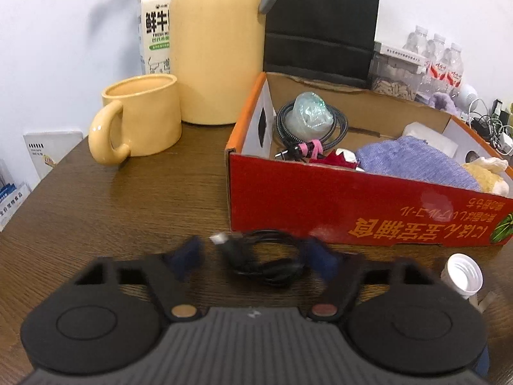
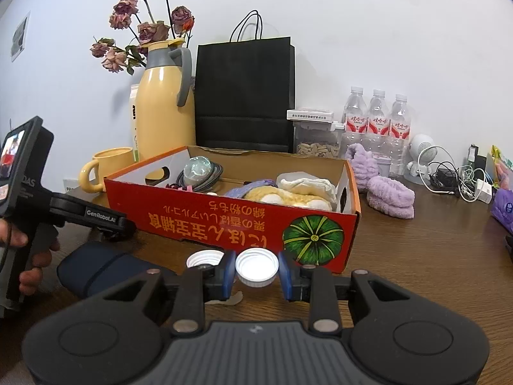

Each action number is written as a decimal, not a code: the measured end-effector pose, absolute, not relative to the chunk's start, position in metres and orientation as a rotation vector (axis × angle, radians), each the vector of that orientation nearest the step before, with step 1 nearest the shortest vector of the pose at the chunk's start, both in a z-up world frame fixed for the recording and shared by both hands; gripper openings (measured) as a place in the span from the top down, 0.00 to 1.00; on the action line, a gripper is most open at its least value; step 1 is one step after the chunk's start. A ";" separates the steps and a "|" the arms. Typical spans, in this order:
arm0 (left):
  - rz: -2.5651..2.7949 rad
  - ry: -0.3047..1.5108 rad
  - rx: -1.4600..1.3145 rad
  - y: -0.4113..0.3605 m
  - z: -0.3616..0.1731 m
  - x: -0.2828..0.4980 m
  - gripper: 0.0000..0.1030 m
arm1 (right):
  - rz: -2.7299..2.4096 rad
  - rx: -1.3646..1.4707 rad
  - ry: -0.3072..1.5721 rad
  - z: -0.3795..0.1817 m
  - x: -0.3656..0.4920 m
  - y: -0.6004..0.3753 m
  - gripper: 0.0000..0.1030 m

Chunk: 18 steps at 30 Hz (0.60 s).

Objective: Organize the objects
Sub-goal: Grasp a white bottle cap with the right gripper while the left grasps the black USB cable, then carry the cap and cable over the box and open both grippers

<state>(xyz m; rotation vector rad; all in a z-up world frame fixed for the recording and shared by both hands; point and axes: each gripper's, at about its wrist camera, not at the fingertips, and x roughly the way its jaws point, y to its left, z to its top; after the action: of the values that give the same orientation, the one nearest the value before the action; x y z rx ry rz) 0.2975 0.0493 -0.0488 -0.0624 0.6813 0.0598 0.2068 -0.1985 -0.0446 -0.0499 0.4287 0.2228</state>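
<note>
A coiled black USB cable (image 1: 266, 261) lies on the brown table in front of the red cardboard box (image 1: 368, 211). My left gripper (image 1: 256, 258) straddles it, blurred; its blue pads stand either side, the left one clear of the plug, so it is open. In the right wrist view my right gripper (image 2: 257, 274) is shut on a white screw cap (image 2: 256, 267), held just above the table before the box (image 2: 243, 224). A second white cap (image 2: 203, 259) lies beside its left finger. The box holds a braided cable, a lilac cloth and a yellow plush.
A yellow mug (image 1: 141, 118), tall yellow jug (image 1: 218, 45) and milk carton (image 1: 155, 29) stand left of the box. Behind it are a black paper bag (image 2: 245, 96) and water bottles (image 2: 378, 118). A dark blue pouch (image 2: 96, 269) lies front left; purple slippers (image 2: 389, 197) and tangled chargers (image 2: 461, 183) sit right.
</note>
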 end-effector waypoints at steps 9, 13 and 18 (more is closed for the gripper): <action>0.088 0.633 -0.068 0.050 -0.043 0.286 0.44 | 0.222 -0.050 0.429 -0.044 0.207 -0.198 0.73; 0.098 0.597 -0.067 0.050 -0.037 0.277 0.45 | 0.222 -0.050 0.429 -0.044 0.207 -0.198 0.73; 0.102 0.529 -0.062 0.046 -0.024 0.258 0.45 | 0.227 -0.048 0.421 -0.044 0.206 -0.198 0.73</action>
<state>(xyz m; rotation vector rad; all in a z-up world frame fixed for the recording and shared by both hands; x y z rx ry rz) 0.2580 0.0455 -0.0236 -0.0624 0.5286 0.1017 0.2064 -0.1984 -0.0441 -0.0476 0.4211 0.2275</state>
